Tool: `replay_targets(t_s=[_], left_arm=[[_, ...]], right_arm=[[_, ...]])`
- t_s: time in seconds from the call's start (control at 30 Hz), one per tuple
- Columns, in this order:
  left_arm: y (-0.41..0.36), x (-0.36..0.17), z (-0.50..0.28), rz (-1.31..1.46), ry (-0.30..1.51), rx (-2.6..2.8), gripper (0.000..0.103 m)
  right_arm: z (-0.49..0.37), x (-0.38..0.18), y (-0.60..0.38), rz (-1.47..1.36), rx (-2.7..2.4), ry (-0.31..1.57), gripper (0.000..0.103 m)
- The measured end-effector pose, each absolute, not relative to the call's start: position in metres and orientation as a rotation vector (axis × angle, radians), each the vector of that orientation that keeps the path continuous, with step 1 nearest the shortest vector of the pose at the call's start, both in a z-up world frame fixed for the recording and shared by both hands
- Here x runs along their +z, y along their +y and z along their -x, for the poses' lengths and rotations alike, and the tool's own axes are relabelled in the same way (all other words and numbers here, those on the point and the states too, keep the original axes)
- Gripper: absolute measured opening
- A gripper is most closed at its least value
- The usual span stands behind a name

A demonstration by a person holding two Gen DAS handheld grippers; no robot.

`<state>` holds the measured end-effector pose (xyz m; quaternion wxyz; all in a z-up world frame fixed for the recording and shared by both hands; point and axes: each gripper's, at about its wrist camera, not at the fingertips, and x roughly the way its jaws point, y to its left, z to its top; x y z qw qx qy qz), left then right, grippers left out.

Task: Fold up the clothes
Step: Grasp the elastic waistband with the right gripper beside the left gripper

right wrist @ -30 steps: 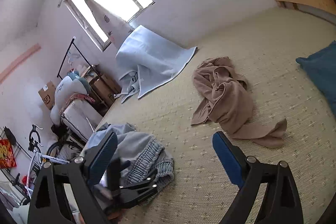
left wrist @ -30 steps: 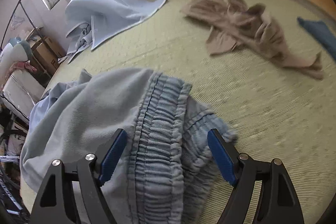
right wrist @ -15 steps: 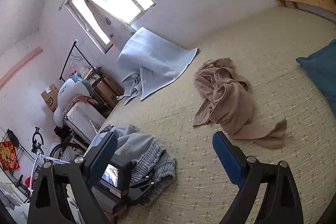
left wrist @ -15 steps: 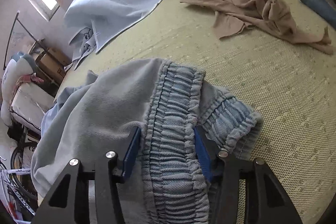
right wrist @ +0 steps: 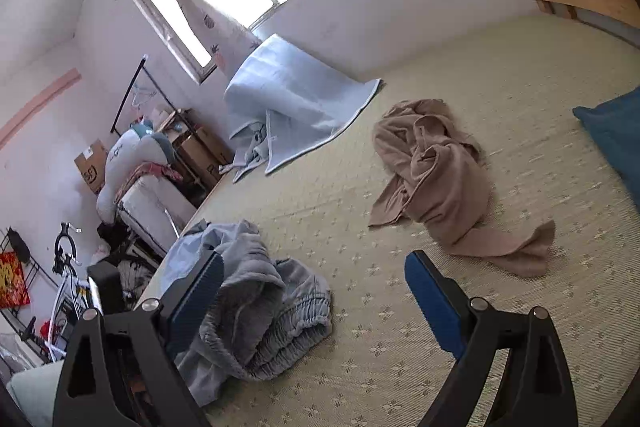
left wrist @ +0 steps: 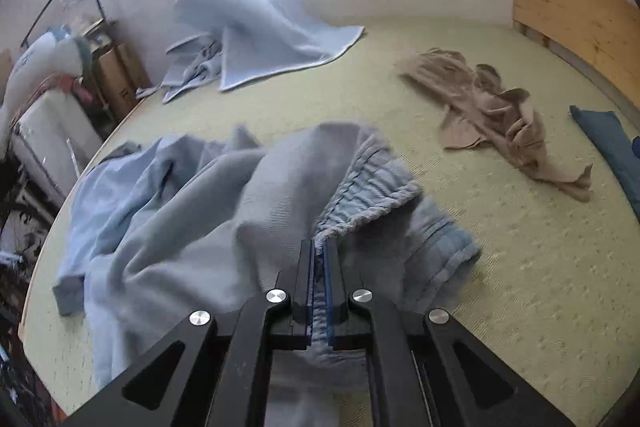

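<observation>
Crumpled light grey-blue pants with a gathered elastic waistband lie on the yellow-green mat near its left edge. My left gripper is shut on a pinch of that waistband, which rises into the blue pads. In the right wrist view the same pants sit low and left. My right gripper hangs open above the mat, its left finger over the pants, nothing held. A beige garment lies bunched further right on the mat, also visible as the beige garment in the left wrist view.
A pale blue blanket is heaped against the far wall under the window. A dark blue cloth lies at the mat's right edge. A wooden headboard stands at the right. Boxes, a plush toy and a bicycle crowd the floor left of the mat.
My left gripper went from wide open around the waistband to fully shut on it, and lifted and tilted up. The pants bunched and rose with it. The right gripper stayed open.
</observation>
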<state>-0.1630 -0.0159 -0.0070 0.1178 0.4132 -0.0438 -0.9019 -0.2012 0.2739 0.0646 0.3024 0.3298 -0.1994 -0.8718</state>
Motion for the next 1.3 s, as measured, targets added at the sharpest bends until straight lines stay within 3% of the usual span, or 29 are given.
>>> replay_targets(t_s=[0.23,0.8,0.87,1.0,1.13,1.2,1.3], left_arm=[[-0.032,-0.009,0.149,-1.184,-0.016,-2.688,0.003],[-0.06,-0.016,0.147,-1.182,0.305,-2.848,0.004],[-0.061,-0.016,0.147,-1.188,0.333,-2.853,0.004],[-0.065,-0.016,0.147,-1.197,0.367,-2.855,0.004],[-0.068,-0.016,0.144,-1.199,0.397,-2.856,0.004],[-0.068,-0.016,0.142,-1.199,0.403,-2.86,0.004],[-0.066,-0.013,0.139,-1.185,0.42,-2.885,0.004]], right_arm=[[0.192,0.055,0.229,-0.865,-2.218,-0.358,0.095],[0.219,-0.02,0.087,-0.899,-2.103,0.271,0.093],[0.226,-0.022,0.071,-0.888,-2.088,0.323,0.078],[0.233,-0.02,0.04,-0.848,-2.056,0.44,0.064],[0.236,-0.017,0.02,-0.81,-2.064,0.533,0.043],[0.237,-0.014,0.012,-0.791,-2.07,0.565,0.038],[0.235,-0.009,-0.001,-0.755,-2.086,0.617,0.012]])
